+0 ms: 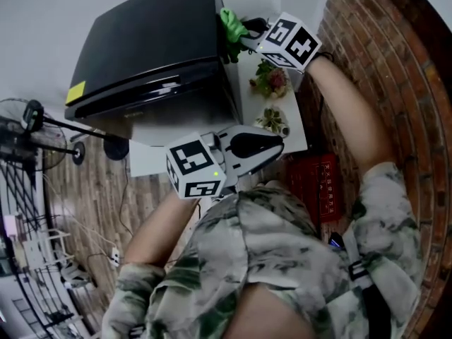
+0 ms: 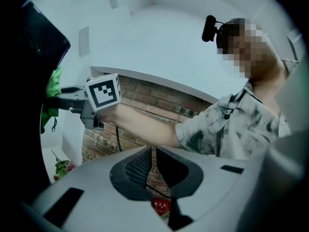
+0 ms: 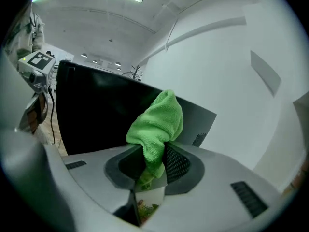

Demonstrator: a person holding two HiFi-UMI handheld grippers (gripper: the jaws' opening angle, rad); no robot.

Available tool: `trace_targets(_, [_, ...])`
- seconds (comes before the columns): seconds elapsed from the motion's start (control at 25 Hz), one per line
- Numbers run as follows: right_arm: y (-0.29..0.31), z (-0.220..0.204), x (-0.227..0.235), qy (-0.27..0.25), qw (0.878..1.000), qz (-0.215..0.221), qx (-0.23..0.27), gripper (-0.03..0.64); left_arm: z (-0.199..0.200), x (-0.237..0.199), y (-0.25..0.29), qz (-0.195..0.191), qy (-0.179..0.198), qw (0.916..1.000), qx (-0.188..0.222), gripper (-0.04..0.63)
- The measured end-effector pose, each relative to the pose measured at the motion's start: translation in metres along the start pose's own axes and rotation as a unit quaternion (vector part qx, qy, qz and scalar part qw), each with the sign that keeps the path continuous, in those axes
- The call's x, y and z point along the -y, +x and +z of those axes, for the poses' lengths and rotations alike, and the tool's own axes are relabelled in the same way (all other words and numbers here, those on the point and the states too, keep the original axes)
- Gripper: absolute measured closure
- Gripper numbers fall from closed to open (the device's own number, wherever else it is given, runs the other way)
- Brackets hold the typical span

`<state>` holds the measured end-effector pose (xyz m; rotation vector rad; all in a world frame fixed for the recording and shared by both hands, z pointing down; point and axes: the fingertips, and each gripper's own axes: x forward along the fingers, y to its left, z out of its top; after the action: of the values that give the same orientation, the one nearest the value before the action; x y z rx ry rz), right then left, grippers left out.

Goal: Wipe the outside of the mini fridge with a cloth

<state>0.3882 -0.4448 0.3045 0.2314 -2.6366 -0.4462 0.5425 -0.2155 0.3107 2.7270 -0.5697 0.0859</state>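
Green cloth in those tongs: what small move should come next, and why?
Probably press the green cloth flat against the side of the black mini fridge and drag it along. The right tongs are shut on the cloth right beside that wall, so wiping looks ready to begin. The left tongs hang back, shut and empty.

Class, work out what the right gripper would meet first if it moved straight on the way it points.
Probably the black side of the fridge, with the green cloth in the right gripper touching first; depth is unclear.
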Motion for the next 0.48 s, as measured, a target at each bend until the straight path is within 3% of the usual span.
trace_targets(0.48, [0.056, -0.115, -0.048, 0.051, 0.997, 0.020, -0.057, 0.512, -0.010, -0.010, -0.003, 0.010, -0.011, 0.9999, -0.004, 0.565])
